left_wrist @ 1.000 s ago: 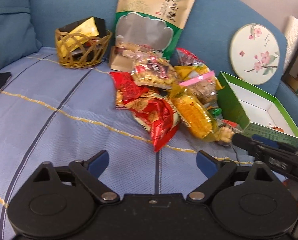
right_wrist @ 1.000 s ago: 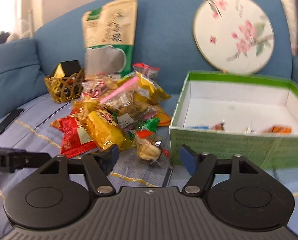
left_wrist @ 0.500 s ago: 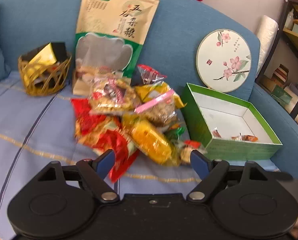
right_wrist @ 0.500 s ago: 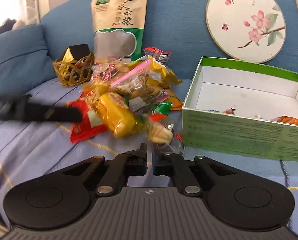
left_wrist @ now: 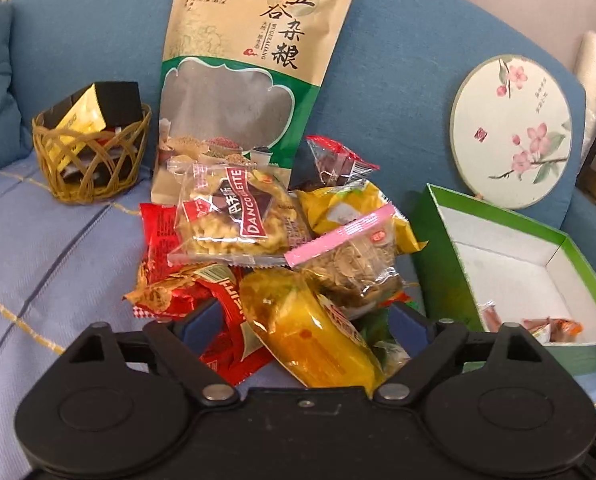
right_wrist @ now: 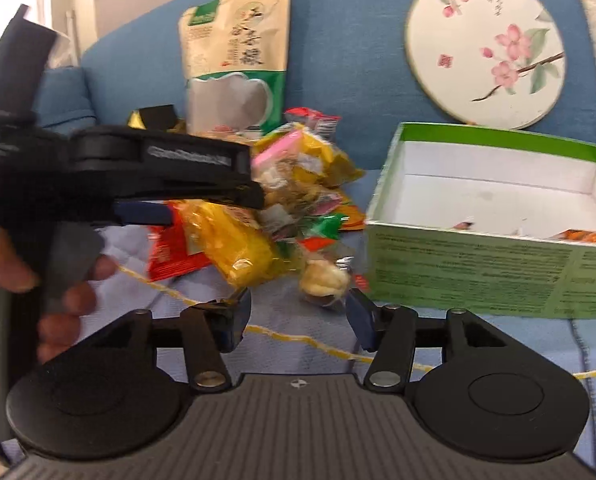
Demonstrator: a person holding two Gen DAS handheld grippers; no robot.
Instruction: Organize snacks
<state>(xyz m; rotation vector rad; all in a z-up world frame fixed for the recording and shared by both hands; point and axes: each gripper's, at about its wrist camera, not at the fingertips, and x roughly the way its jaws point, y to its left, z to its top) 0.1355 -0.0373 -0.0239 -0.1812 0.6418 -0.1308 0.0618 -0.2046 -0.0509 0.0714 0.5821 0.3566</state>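
Note:
A pile of wrapped snacks lies on the blue sofa seat, left of an open green box. My left gripper is open over the pile's near edge, with a yellow packet lying between its fingers, untouched by the pads. In the right wrist view the left gripper reaches in from the left above the pile. My right gripper has its jaws opening with nothing between them. A small clear-wrapped pale candy lies just ahead of its fingertips, beside the green box.
Small wrapped snacks lie in the box's near corner. A wicker basket with packets stands at the back left. A tall grain pouch and a round flowered fan lean on the backrest. A person's hand holds the left gripper.
My left gripper moved right and forward to the pile, and the yellow packet now lies between its fingers. My right gripper was open, shut half a second ago, and stands open again.

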